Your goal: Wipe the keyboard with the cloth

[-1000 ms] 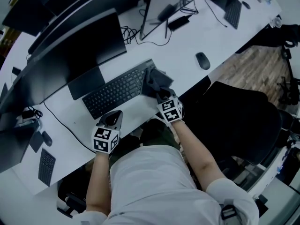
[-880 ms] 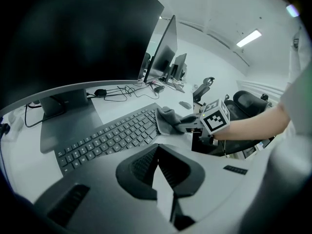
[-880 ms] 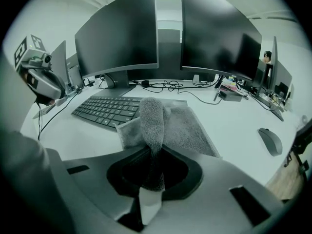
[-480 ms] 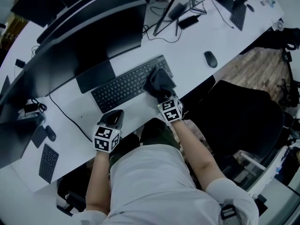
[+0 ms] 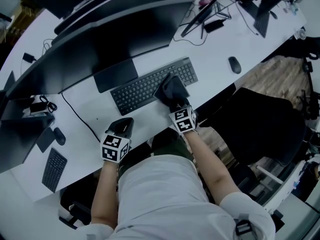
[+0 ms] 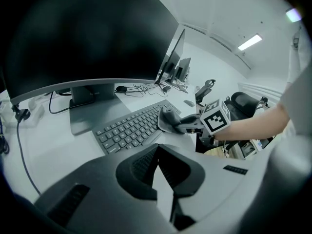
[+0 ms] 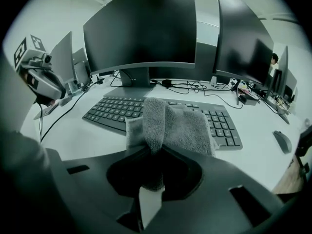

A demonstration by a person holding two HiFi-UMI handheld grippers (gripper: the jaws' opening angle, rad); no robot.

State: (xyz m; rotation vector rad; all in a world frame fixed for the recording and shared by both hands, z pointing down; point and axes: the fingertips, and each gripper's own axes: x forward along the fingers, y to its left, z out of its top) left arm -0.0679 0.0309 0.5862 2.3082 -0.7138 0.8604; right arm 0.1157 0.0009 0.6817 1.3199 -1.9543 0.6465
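Keyboards come first in our count: three are lying on the white desk [image 5: 215, 59]. Toward the desk's left front corner a small keyboard [image 5: 52, 170] is sitting alone, with one mouse [image 5: 59, 136] resting just behind it. One black cable [image 5: 75, 116] is trailing across the desk from the back toward the front edge.

Next comes our left gripper [image 5: 121, 125], which we are holding at the desk's front edge, well apart from the work. Its jaws are pressing together with nothing between them.

Mid-desk, the keyboard [image 5: 145, 88] that we are wiping is lying at a slant in front of the foot of a wide dark monitor [image 7: 139, 28]. A second screen [image 7: 243, 45] is standing beside that monitor on its right.

We are counting only one cloth [image 5: 171, 89], grey and towel-like. It is lying draped over the right part of that keyboard, covering the keys just left of the number pad and spilling over the keyboard's front edge onto the desk. Our right gripper [image 5: 174, 103] is pinching its near end. The jaws are clamping a bunched fold, which is rising from between them as a ridge.

Further right, a second mouse [image 5: 234, 64] is sitting near the desk's front edge, apart from the keyboard. The third keyboard [image 5: 260, 19] is lying toward the desk's far right corner. Beyond the front edge on that side a black chair [image 5: 265, 124] is standing.
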